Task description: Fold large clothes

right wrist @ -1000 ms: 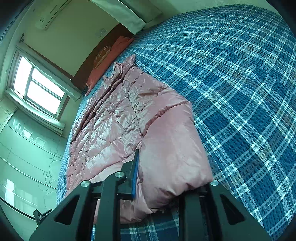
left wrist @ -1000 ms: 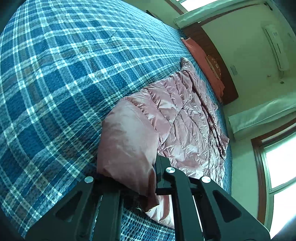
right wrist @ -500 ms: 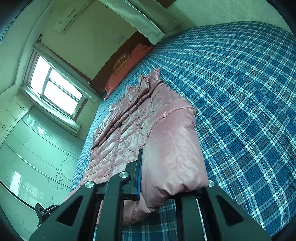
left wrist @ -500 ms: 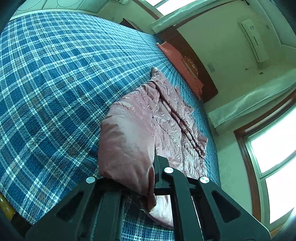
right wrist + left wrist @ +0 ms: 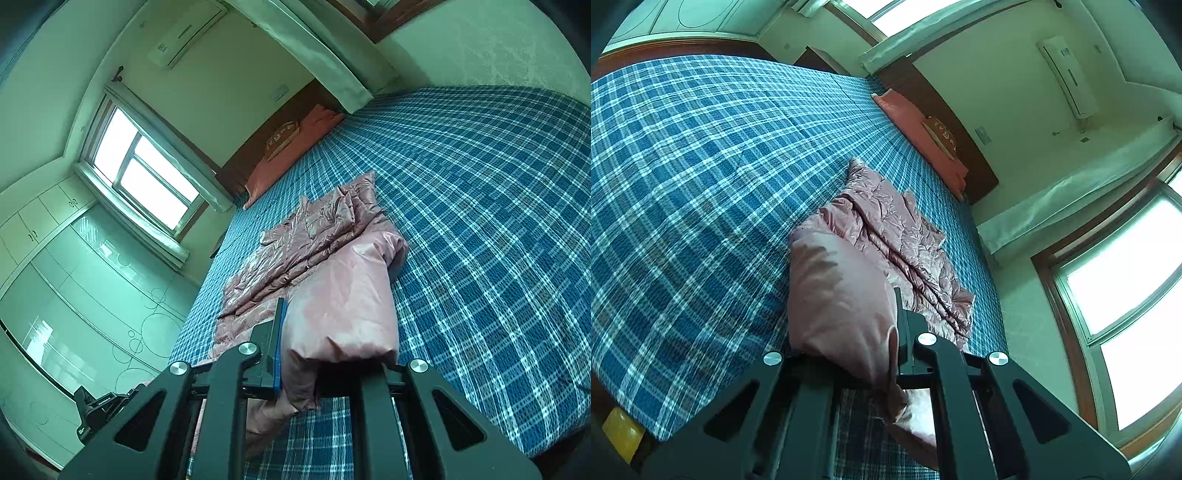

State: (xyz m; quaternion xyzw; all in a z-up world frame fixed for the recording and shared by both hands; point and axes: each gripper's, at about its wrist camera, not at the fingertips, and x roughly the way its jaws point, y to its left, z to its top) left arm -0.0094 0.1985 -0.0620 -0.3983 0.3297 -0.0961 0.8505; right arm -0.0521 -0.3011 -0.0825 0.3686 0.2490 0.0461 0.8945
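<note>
A pink quilted puffer jacket [image 5: 905,240] [image 5: 314,236] lies stretched along a bed with a blue plaid cover [image 5: 701,177] [image 5: 498,221]. Its near end, showing smooth pink lining, is lifted off the bed. My left gripper [image 5: 886,332] is shut on that raised edge, the fabric draping over the left finger and hiding it. My right gripper [image 5: 295,332] is shut on the same raised end; the cloth bulges to the right of its blue-padded finger [image 5: 279,339] and hides the other one. The far part of the jacket rests crumpled on the cover.
An orange pillow [image 5: 923,129] [image 5: 295,147] lies by the dark wooden headboard at the far end. Windows [image 5: 1137,295] [image 5: 147,173], a wall air conditioner [image 5: 1067,74] and white wardrobes [image 5: 74,295] surround the bed. A yellow object [image 5: 620,432] sits below the bed's near corner.
Both grippers have risen with the jacket's near end, so more of the room and far bed shows. The jacket's far part has bunched up and looks shorter.
</note>
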